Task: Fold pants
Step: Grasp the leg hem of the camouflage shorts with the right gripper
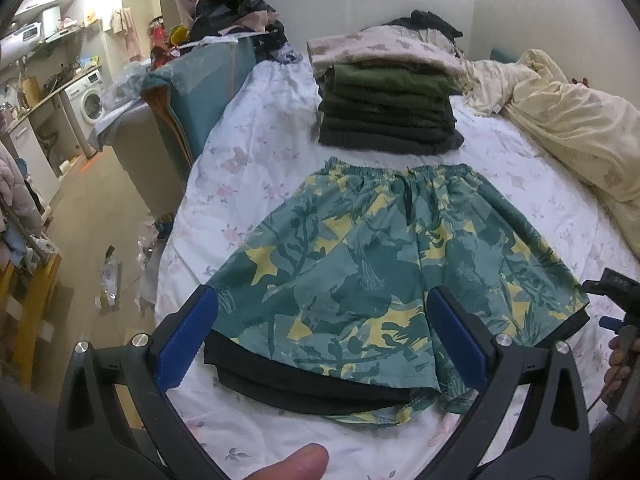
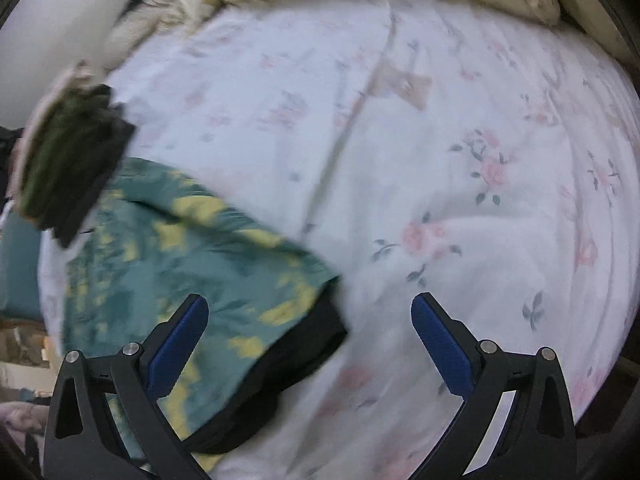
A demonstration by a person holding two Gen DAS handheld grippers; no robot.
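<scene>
Green shorts with a yellow and dark leaf print lie flat on the floral bed sheet, waistband away from me, black lining showing at the leg hems. My left gripper is open, its blue pads straddling the near left leg just above the cloth. My right gripper is open and empty over the shorts' right leg corner; that view is blurred. The right gripper's edge shows at the far right of the left wrist view.
A stack of folded dark green clothes sits beyond the waistband, also in the right wrist view. A cream quilt is bunched on the right. The bed's left edge drops to a cluttered floor.
</scene>
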